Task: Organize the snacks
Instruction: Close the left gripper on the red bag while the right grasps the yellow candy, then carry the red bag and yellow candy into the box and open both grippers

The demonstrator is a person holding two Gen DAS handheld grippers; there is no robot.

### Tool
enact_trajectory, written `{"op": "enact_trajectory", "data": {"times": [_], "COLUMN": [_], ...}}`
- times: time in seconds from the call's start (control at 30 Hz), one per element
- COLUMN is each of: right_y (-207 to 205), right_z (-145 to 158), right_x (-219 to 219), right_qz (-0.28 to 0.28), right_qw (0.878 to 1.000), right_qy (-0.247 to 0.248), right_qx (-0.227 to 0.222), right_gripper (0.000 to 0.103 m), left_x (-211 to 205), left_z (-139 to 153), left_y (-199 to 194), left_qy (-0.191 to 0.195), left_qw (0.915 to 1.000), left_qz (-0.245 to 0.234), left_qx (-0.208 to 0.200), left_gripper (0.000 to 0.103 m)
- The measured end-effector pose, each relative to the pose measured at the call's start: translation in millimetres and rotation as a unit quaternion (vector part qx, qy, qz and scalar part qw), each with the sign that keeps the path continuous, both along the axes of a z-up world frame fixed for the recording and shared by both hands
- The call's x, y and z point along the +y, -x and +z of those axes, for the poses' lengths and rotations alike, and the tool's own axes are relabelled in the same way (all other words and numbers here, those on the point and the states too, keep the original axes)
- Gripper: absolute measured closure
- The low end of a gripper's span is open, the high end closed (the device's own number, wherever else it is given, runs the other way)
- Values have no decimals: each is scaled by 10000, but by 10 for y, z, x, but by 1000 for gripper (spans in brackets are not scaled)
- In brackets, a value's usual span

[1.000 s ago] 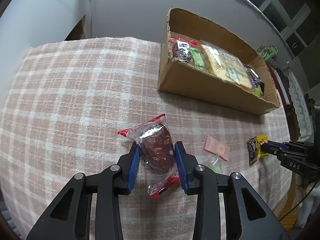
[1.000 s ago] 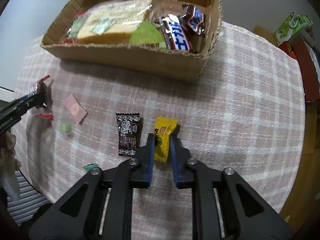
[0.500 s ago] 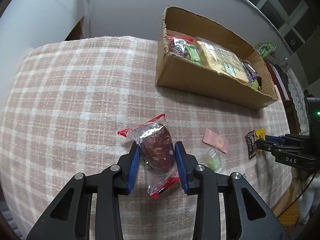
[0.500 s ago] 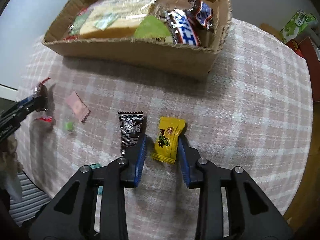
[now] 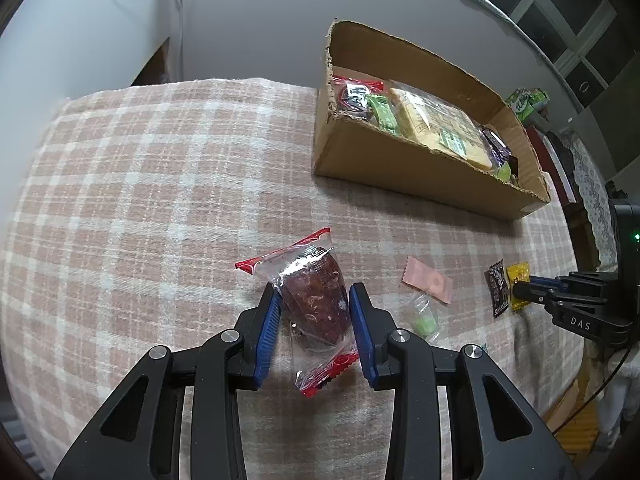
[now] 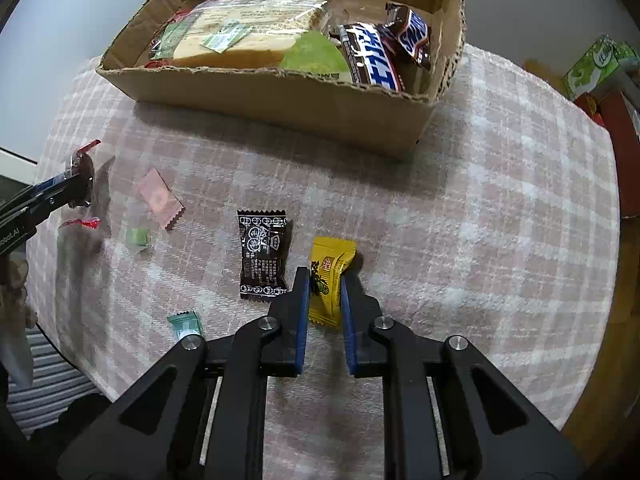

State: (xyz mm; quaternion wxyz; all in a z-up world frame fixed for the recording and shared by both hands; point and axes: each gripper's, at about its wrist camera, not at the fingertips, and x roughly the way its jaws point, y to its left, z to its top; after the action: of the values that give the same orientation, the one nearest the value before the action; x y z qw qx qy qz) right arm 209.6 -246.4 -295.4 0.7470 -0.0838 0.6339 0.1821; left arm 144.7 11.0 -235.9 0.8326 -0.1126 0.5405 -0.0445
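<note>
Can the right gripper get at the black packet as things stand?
Probably not yet. The right gripper has just closed its fingers on the yellow candy, so it is occupied. The black packet lies flat and uncovered right beside it on the cloth, an easy reach once the candy is dropped.

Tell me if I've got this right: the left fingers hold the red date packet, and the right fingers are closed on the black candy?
Not quite. The right gripper is closed on the yellow candy; the black candy lies loose on the cloth beside it, as the right wrist view shows. The left gripper does hold the date packet.
</note>
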Motion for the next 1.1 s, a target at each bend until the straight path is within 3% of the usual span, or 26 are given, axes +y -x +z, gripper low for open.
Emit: {"op": "enact_trajectory", "data": {"times": [0.17, 0.3, 0.53, 0.63, 0.9, 1.1], "right_y": [57, 85, 63, 27, -223, -500], "right_z": [102, 314, 405, 619, 1152, 1198], "right_x": [-74, -145, -221, -229, -259, -208], "right_qz": [-86, -81, -196, -186, -255, -382], "right_qw": [9999, 9993, 9988, 9978, 9934, 9907], "right_qy": [-120, -281, -362, -483, -634, -732], "right_qx": [-78, -239, -280, -413, -920, -1084], "right_gripper": [94, 94, 95, 95, 94, 94], "left_x": [14, 16, -23, -21, -40, -96], "left_z": [49, 124, 225, 343, 763, 905], "left_y": [26, 26, 4, -30, -377, -695], "left_qy": [63, 100, 113, 154, 142, 56], "left_qw": [10000, 9999, 9997, 9992, 9963, 9947], "left_qz": [32, 7, -24, -64, -220, -361], "left_qx": [-44, -125, -228, -354, -813, -963], "left_gripper": [70, 70, 70, 70, 70, 70]}}
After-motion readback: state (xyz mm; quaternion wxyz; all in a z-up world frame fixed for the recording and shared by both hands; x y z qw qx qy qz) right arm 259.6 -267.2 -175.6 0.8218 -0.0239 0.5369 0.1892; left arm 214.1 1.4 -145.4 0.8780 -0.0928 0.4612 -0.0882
